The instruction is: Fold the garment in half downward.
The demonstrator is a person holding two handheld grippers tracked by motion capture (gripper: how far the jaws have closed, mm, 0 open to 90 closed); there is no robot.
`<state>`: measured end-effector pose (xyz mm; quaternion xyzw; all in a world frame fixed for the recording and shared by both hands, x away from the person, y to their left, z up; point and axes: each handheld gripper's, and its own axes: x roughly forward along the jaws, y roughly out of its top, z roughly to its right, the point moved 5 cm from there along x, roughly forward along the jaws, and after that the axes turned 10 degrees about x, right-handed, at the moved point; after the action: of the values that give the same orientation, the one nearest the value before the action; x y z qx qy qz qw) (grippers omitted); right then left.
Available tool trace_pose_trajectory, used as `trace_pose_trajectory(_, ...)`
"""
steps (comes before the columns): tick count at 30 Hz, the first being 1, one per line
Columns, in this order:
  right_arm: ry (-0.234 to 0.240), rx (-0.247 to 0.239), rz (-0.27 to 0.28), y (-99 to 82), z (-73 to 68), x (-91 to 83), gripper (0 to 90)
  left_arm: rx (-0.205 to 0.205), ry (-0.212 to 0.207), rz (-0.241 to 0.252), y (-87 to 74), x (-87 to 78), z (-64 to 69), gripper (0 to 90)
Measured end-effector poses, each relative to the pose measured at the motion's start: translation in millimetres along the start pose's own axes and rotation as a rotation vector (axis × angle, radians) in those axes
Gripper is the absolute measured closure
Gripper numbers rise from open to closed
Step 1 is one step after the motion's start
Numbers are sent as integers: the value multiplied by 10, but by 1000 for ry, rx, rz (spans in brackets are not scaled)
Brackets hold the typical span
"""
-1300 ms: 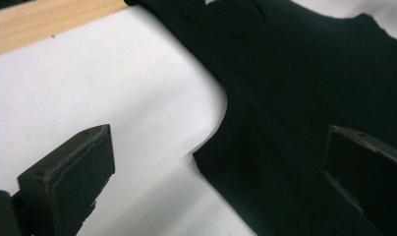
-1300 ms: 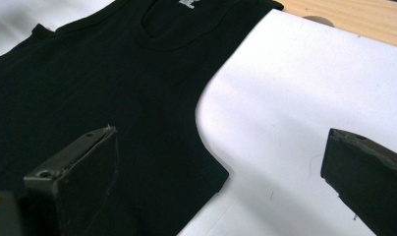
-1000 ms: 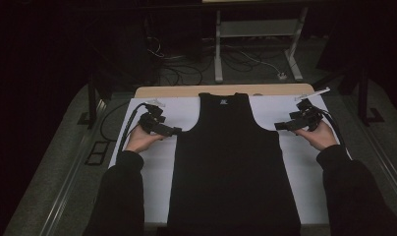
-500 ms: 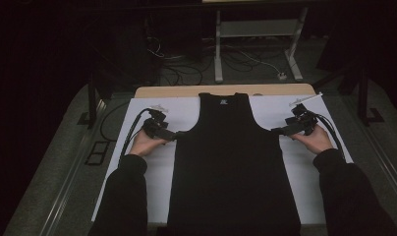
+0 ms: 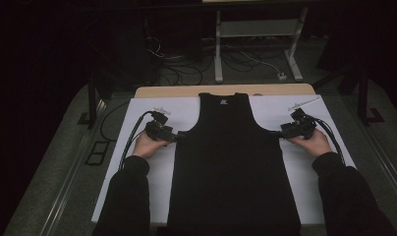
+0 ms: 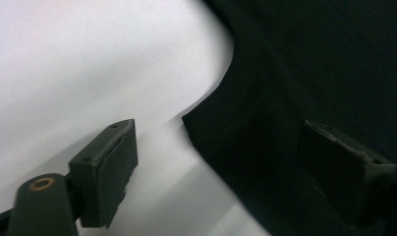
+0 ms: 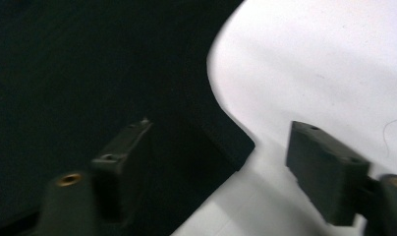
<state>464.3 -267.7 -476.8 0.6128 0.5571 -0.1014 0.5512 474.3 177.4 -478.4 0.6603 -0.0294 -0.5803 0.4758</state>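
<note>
We see the black tank top (image 5: 233,172) lying flat along the middle of the white sheet (image 5: 184,110), neck toward the far edge and hem at the near edge of the counter (image 5: 226,90). Its two side edges run straight down from the armholes, with bare white sheet on either side.

Our left tool (image 5: 176,138) sits at the top's left edge, just under the armhole. In the left gripper view, the underarm corner (image 6: 186,119) lies between the jaws, one over white sheet, the other over black cloth; they have just been closing but do not yet pinch the fabric. Our right tool (image 5: 276,132) mirrors it at the right edge, and in the right gripper view the corner (image 7: 250,145) sits between jaws that have likewise been narrowing without pressing.

The sheet covers nearly the whole counter, leaving a wooden strip at the back. Beyond, the dark floor carries cables (image 5: 177,69) and a grey stand (image 5: 255,34).
</note>
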Motion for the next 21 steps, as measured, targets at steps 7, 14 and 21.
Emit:
trace_pose_trajectory(7,-24,3,-6,-26,12,38,451,2,17,1,10,1,1,399)
trace_pose_trajectory(14,-58,-13,5,-26,15,61,587,3,42,5,19,18,19,543)
trace_pose_trajectory(21,-76,-45,2,-27,-35,91,712,-9,47,0,35,53,52,736)
